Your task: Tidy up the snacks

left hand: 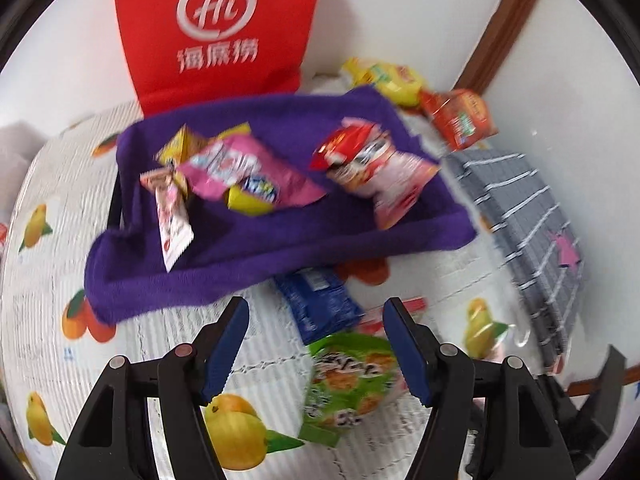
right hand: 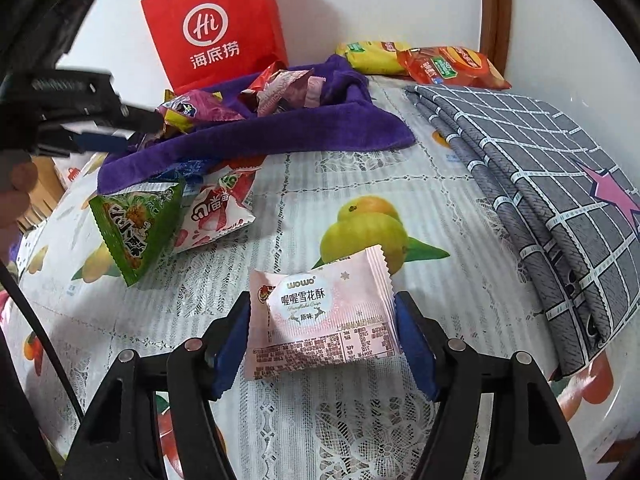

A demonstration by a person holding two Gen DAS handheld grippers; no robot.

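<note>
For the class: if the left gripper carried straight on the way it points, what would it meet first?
Most likely the green triangular snack packet lying on the fruit-print tablecloth, slightly toward the right finger, between the open jaws of the left gripper. The motion blur makes depth uncertain.

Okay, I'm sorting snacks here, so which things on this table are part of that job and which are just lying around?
Part of the job:
- pale pink snack pack, between the right gripper pads
- green snack pack, ahead of the left gripper
- blue packet
- purple towel-lined tray holding snacks
- yellow bag, orange bag

Lying about:
- red paper bag
- folded grey checked cloth
</note>
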